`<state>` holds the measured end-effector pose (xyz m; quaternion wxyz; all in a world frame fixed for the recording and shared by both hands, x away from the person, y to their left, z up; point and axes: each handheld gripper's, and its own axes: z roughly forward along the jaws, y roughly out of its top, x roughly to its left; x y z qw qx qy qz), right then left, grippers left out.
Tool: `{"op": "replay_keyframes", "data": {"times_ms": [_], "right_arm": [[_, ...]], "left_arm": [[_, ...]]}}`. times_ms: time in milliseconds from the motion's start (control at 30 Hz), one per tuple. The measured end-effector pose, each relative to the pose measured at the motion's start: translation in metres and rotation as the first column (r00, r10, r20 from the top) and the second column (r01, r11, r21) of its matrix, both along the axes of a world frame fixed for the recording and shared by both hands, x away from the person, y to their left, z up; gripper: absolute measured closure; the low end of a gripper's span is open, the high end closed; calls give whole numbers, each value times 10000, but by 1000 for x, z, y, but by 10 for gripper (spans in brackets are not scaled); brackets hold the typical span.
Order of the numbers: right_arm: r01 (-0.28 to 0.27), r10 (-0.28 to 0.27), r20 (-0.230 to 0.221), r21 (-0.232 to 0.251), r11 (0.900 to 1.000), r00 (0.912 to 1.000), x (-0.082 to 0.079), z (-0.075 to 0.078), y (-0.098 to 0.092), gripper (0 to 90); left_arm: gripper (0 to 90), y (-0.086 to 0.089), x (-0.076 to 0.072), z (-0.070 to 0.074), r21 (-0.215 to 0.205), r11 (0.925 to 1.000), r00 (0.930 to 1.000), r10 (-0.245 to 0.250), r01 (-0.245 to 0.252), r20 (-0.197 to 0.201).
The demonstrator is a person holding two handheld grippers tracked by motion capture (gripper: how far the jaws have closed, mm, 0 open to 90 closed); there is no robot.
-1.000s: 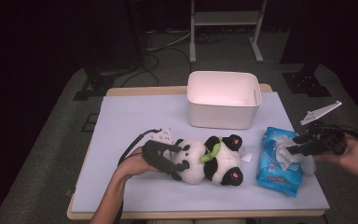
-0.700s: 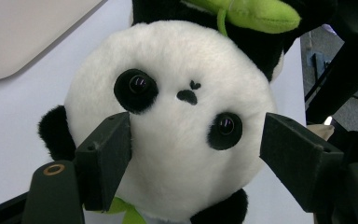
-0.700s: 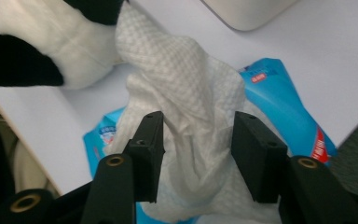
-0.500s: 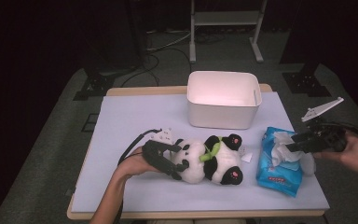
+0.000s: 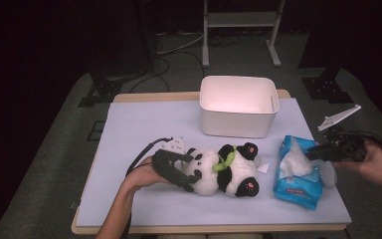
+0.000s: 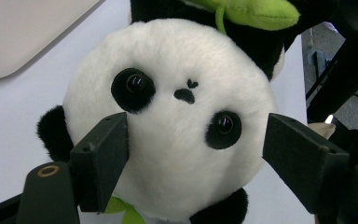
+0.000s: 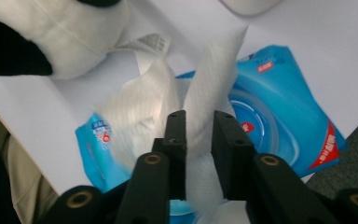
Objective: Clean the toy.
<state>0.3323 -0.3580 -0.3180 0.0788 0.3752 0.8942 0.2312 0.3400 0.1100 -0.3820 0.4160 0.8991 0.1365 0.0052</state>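
Left hand-held gripper (image 6: 193, 154) jaws wide around panda's head (image 6: 172, 121), right hand-held gripper (image 7: 196, 140) just closing on wipe (image 7: 214, 79) from blue pack (image 7: 279, 116)

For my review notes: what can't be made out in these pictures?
- Print on the blue wipes pack: too small in the high view, blurred in the right gripper view.
- Inside of the white bin: floor hidden by its front wall, high view.
- Toy panda: body cut off by edges, left gripper view.

panda toy (image 6: 168, 154): your soft plush, glossy plastic eyes | wet wipe (image 7: 209, 93): thin, ribbed, matt cloth | wipes pack (image 7: 279, 126): glossy blue plastic film | bin (image 5: 238, 105): smooth white plastic | bench (image 5: 144, 119): matt pale sheet | tongs (image 7: 200, 140): matt black plastic
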Motion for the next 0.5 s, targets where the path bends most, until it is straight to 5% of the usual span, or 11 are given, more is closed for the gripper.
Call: {"op": "replay_keyframes", "data": {"times_ms": [200,500], "right_arm": [[-29,28,-337,-6,10000,9994,4,-13,2,719],[-163,165,-130,168,9997,9998,7,0,5,661]], "left_arm": [[218,0,1,0,1,10000,10000,-11,11,13],[204,1,1,0,49,10000,10000,52,-52,33]]}}
